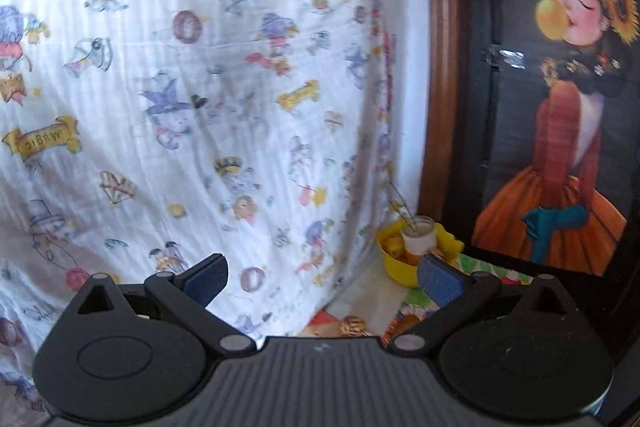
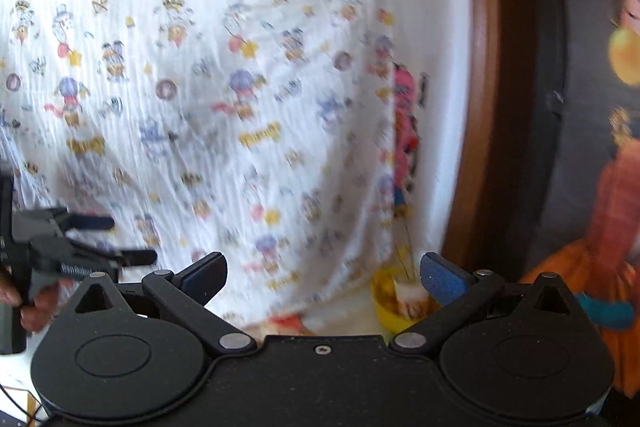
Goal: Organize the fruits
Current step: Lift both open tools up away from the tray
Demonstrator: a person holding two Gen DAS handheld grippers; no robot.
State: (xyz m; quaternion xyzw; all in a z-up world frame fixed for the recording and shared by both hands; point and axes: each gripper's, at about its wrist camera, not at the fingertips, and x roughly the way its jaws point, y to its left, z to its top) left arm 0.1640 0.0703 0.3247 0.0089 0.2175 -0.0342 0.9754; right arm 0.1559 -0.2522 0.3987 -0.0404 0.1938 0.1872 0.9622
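A yellow bowl (image 1: 400, 269) stands far ahead on a colourful tablecloth (image 1: 480, 265), by the corner of the wall. It holds yellowish fruit pieces (image 1: 393, 247) and a white cup (image 1: 418, 237) with straws. A small round golden-brown thing (image 1: 352, 325) lies on the cloth nearer to me; I cannot tell what it is. My left gripper (image 1: 324, 279) is open and empty, well short of the bowl. My right gripper (image 2: 324, 279) is also open and empty, with the bowl (image 2: 386, 311) blurred just left of its right finger. The left gripper (image 2: 116, 239) shows at the left of the right wrist view, held by a hand (image 2: 36, 303).
A white cloth printed with cartoon figures (image 1: 200, 87) hangs across the back and left. A brown wooden frame (image 1: 440, 67) runs upright beside it. To the right stands a dark picture of a girl in an orange dress (image 1: 560, 147).
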